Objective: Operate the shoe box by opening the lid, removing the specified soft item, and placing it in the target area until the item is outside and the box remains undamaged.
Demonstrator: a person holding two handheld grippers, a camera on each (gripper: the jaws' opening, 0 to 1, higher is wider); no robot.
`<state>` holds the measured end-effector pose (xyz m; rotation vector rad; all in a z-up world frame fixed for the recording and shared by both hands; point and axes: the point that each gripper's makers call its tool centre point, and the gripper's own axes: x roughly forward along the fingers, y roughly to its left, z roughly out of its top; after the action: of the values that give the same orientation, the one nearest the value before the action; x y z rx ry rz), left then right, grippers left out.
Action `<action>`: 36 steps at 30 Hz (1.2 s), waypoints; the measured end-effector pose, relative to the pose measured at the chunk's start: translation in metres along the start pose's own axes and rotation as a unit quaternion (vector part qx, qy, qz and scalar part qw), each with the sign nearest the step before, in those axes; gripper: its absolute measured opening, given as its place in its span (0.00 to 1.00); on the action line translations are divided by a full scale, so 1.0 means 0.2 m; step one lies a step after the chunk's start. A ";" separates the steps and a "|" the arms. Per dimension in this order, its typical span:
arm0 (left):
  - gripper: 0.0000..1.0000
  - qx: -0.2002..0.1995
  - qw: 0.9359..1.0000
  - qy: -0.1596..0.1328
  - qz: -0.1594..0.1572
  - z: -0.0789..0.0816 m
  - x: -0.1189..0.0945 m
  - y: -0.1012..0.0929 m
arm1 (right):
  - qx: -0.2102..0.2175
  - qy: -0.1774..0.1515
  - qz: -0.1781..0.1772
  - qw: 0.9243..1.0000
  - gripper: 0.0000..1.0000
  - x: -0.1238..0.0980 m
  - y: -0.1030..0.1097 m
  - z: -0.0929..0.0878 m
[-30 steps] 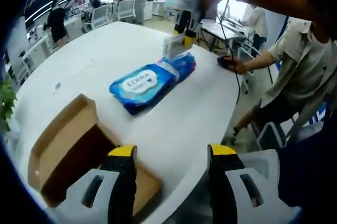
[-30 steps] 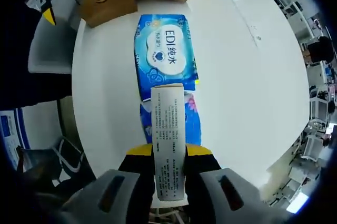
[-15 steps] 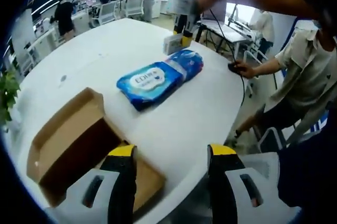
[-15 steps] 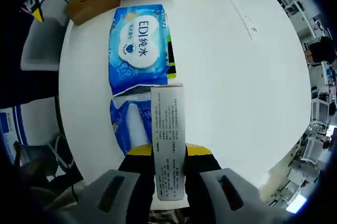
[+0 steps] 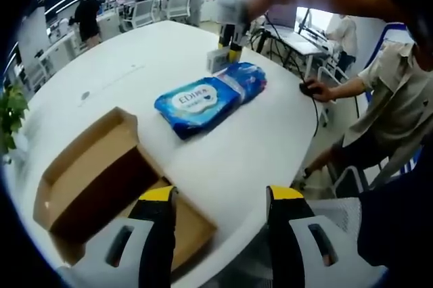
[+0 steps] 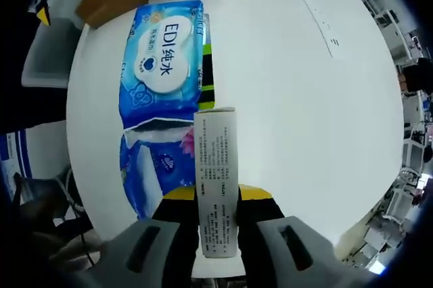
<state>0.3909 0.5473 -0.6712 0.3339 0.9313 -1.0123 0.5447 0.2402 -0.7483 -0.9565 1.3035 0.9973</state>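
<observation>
A narrow printed white box (image 6: 216, 186) is clamped between the fingers of the right gripper (image 6: 216, 197), held above the white worktop (image 6: 304, 99). Just beside it, 2 blue wipe packs (image 6: 162, 92) are laid end to end on the worktop. The left gripper (image 5: 220, 197) is seen with fingers parted, grasping nothing, over the opened cardboard shoe box (image 5: 95, 180) at the worktop's edge.

Shoe box and wipes pack on the desk

In the left gripper view, the open shoe box (image 5: 95, 180) sits on the desk (image 5: 135, 78) nearest the camera; the wipes pack (image 5: 210, 97) lies beyond it, apart, with a small carton (image 5: 218, 59) at its far end.
</observation>
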 end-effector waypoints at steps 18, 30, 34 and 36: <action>0.53 -0.009 1.000 0.006 0.007 -0.03 0.01 -0.01 | 0.002 0.014 -0.002 1.000 0.18 0.08 -0.02 -0.05; 0.53 -0.005 1.000 0.005 0.005 -0.03 0.01 -0.03 | 0.007 -0.012 -0.018 1.000 0.19 -0.03 -0.04 -0.03; 0.53 0.004 1.000 0.002 0.004 -0.01 0.00 -0.03 | 0.023 -0.029 -0.035 0.999 0.20 -0.10 -0.03 -0.01; 0.53 0.008 1.000 -0.001 0.005 0.00 -0.01 -0.03 | 0.030 -0.047 -0.050 0.997 0.20 -0.15 -0.03 0.02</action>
<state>0.3858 0.5451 -0.6688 0.3497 0.9188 -1.0121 0.5517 0.2405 -0.7186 -0.9087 1.1891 0.9111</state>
